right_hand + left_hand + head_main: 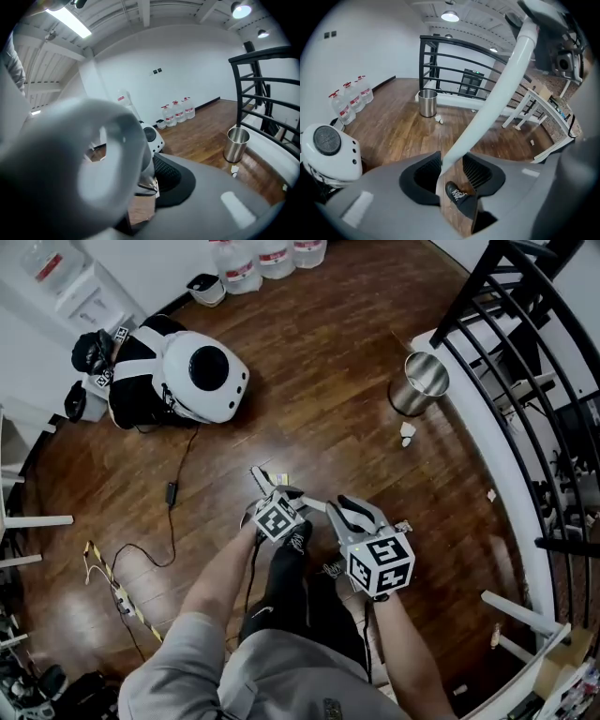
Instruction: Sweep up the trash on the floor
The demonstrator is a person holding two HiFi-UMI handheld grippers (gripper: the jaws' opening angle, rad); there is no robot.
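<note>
Trash [408, 433] lies just beside the steel bin [419, 385] and near the white kerb [487, 446] under the railing. In my judgement a forceful stroke could knock the bin or drive the scrap beneath the rails and out of reach. A smaller scrap [491, 494] lies just beside that kerb and is easily missed. Both look like light, crumpled white paper on the dark wooden floor [319, 381], likely to skip ahead of a sweep. They lie well apart from the person.

Left claw [452, 174] is closed partway on a smooth white pole [497, 93], which could twist or slide in the pads. Right claw [146, 180] is clamped on a grey looped grip [103, 164]. No sweeping head is visible. A black cable [173, 521] on the floor to the left could snag a foot.
</note>
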